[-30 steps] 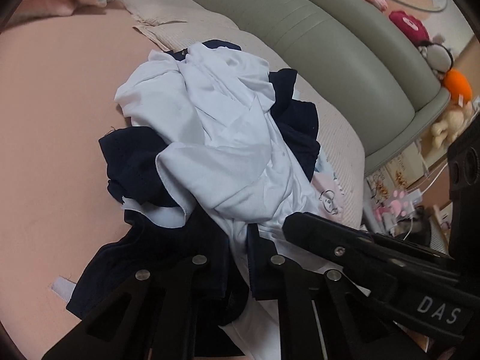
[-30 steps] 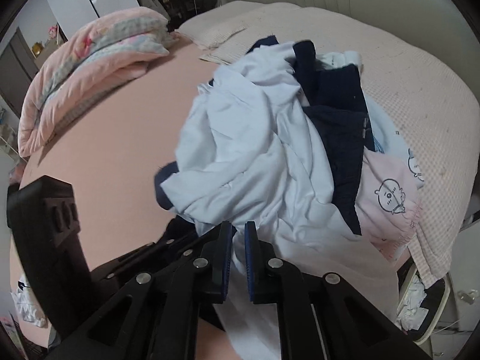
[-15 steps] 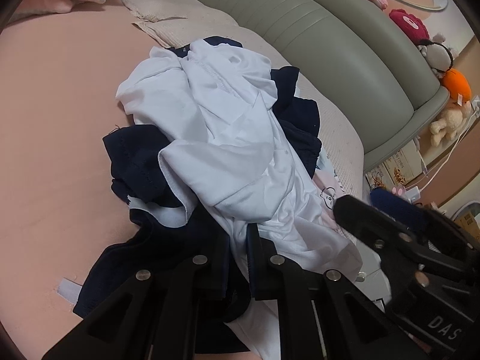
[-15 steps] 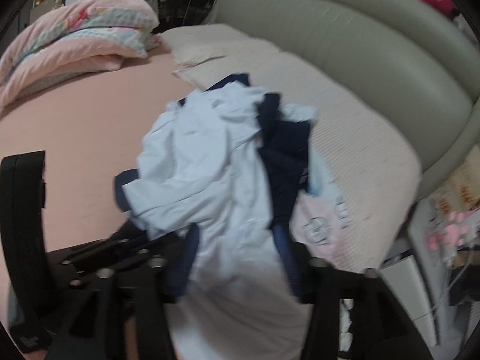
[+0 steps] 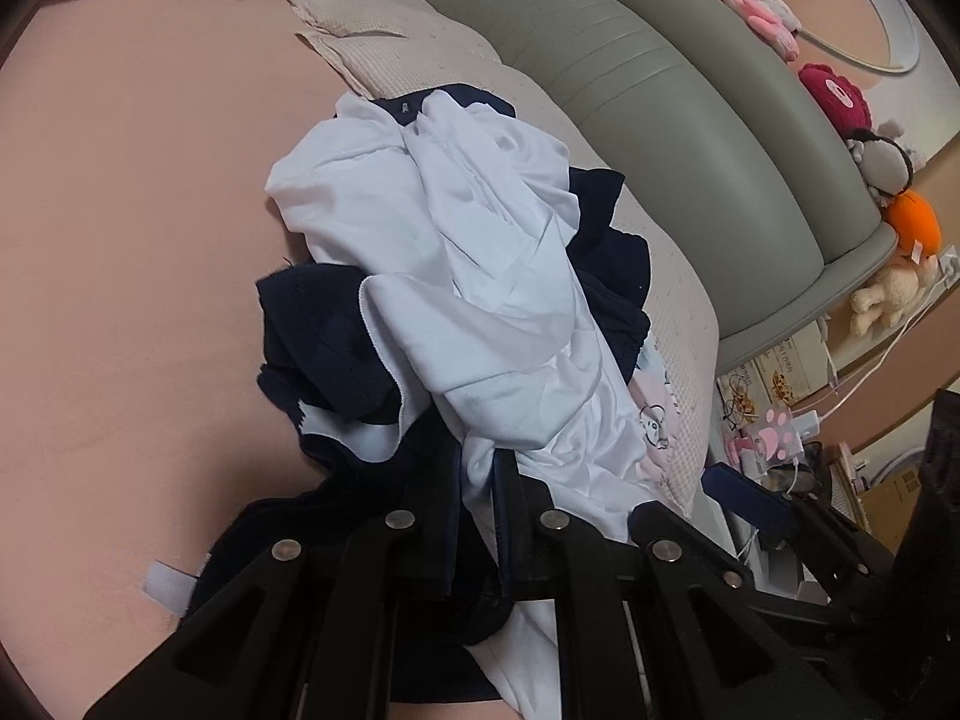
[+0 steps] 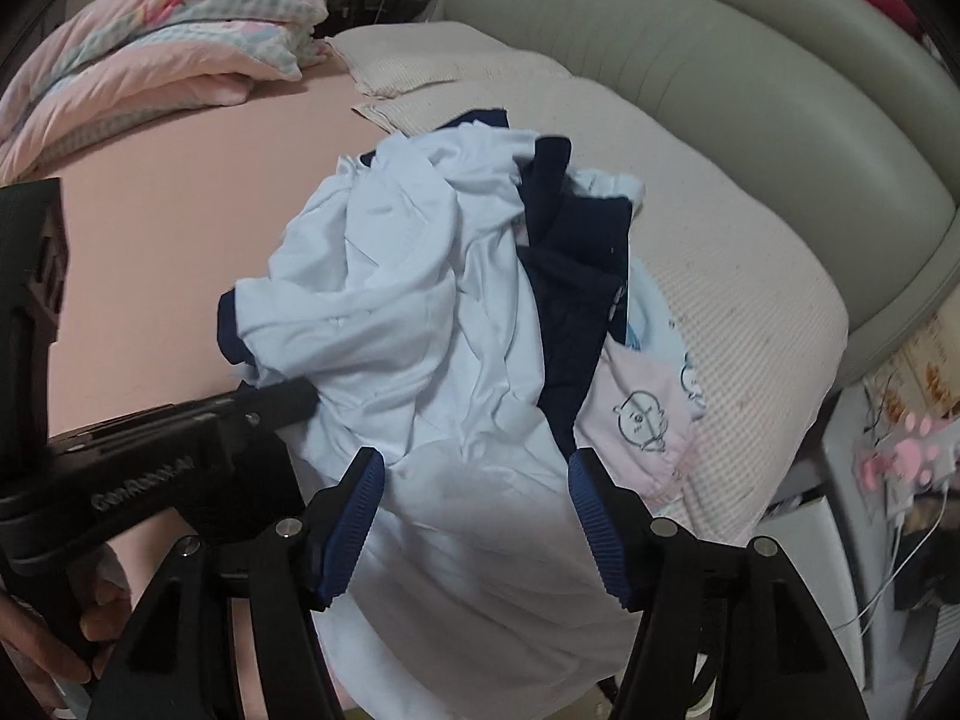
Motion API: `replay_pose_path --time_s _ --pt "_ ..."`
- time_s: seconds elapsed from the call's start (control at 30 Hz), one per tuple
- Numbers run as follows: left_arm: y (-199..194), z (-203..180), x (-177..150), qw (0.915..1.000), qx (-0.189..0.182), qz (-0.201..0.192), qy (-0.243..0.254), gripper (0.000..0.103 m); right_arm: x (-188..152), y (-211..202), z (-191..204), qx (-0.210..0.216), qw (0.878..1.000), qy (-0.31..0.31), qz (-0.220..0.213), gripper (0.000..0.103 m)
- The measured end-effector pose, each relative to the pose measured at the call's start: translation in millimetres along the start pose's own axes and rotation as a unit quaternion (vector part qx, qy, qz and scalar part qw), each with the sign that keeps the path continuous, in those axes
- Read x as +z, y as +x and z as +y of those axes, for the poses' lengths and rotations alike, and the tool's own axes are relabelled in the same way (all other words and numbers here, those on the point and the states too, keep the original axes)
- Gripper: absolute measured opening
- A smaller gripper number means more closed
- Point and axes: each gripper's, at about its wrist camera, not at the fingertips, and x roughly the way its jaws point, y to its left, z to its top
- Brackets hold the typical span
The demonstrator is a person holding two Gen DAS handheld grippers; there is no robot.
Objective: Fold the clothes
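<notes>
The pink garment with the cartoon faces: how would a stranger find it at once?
Look at the beige mat before the grey-green headboard. On it, the pink garment peeks from the pile's right edge, beside navy cloth; only it carries drawn faces.

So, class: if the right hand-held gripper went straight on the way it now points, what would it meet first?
Most likely the white garment. The right hand-held gripper is open, angled down at the clothes pile, and that pale cloth fills the space between and ahead of its fingers. Depth is hard to judge through the fisheye.

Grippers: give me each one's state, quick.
Left gripper: shut on the white garment.
Right gripper: open, holding nothing; white garment lies between its jaws.
</notes>
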Motion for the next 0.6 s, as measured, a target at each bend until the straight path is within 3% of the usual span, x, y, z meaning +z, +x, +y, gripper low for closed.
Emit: replay_pose_path --time_s 0.1,0.23,0.27,0.33,0.37,0.4,0.5,0.6 --pt "0 -1 3 1.0 0.0 0.007 -0.003 0.009 -1 2 -8 0.011 1.0 0.015 0.003 0.063" --pt "7 2 9 0.9991 0.012 0.029 -0.028 0.015 -3 9 -33 0.072 0.994 0.084 0.02 0.063" --pt "7 2 9 0.9989 0.016 0.034 -0.03 0.023 -4 11 -41 0.087 0.99 0.103 0.026 0.063" --pt "7 1 10 0.9986 0.025 0.037 -0.029 0.056 -7 16 -53 0.107 0.985 0.132 0.031 0.063" --pt "7 1 10 0.9984 0.027 0.038 -0.03 0.079 -10 17 -58 0.113 0.982 0.145 0.031 0.063" --pt "7 1 10 0.9984 0.026 0.038 -0.032 0.084 -12 19 -63 0.12 0.98 0.158 0.032 0.064" --pt "5 -2 10 0.9985 0.018 0.04 -0.034 0.084 -18 25 -76 0.144 0.97 0.192 0.038 0.064" --pt "3 -9 10 0.9982 0.049 0.029 -0.015 0.084 -23 29 -87 0.16 0.961 0.22 0.039 0.064"
